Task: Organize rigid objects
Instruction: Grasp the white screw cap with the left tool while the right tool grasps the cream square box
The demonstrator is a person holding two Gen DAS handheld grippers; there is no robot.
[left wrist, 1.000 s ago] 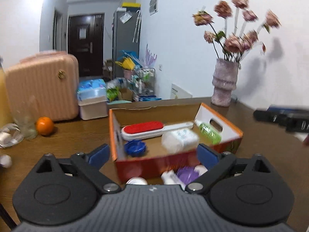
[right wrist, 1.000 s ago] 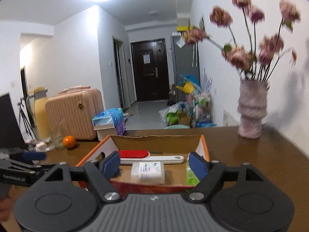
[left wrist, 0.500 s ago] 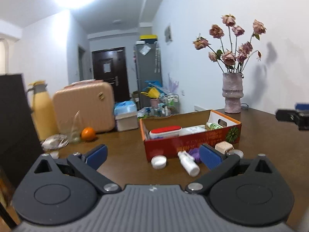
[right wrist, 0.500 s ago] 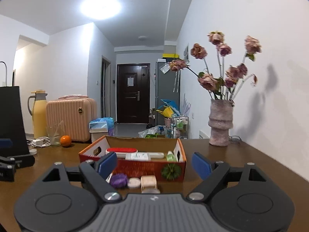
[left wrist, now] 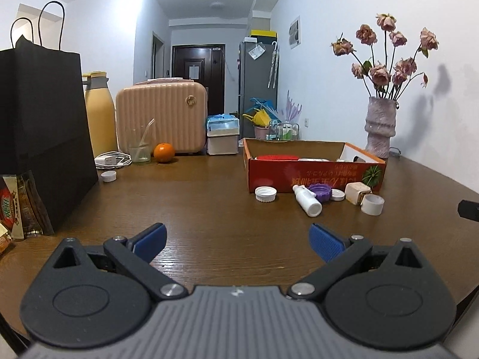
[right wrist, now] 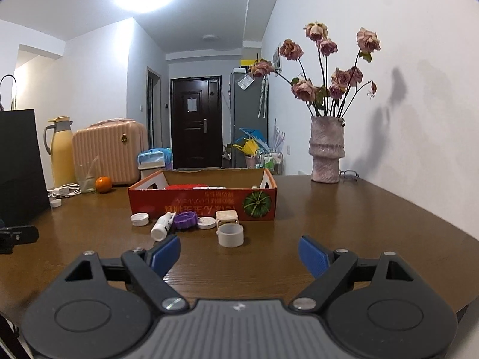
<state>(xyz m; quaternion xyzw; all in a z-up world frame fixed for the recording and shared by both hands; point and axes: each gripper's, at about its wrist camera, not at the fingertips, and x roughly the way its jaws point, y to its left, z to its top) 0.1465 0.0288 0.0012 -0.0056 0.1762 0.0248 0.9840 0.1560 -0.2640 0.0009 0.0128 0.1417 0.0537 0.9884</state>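
Note:
A red cardboard box (left wrist: pixel 314 175) (right wrist: pixel 203 205) sits on the brown table and holds a red brush and other items. In front of it lie a white cap (left wrist: pixel 265 194) (right wrist: pixel 139 219), a white bottle (left wrist: pixel 307 200) (right wrist: pixel 162 226), a purple lid (left wrist: pixel 320 192) (right wrist: pixel 185 220), a small white lid (right wrist: pixel 206 223), a cream cube (left wrist: pixel 356 193) (right wrist: pixel 227 217) and a white ring (left wrist: pixel 372 204) (right wrist: pixel 230 235). My left gripper (left wrist: pixel 238 240) is open and empty, well short of them. My right gripper (right wrist: pixel 239 252) is open and empty, just short of the ring.
A black paper bag (left wrist: pixel 39 137) stands at the left with snack packets (left wrist: pixel 18 206) beside it. Behind are a yellow jug (left wrist: pixel 100 113), a glass (left wrist: pixel 139 146), an orange (left wrist: pixel 163 152), a charger (left wrist: pixel 112 160), a pink suitcase (left wrist: pixel 161 116). A flower vase (right wrist: pixel 326 149) stands at the right.
Both grippers have pulled back from over the box and lowered toward the table. The box and the loose items now lie farther ahead. Both stay open.

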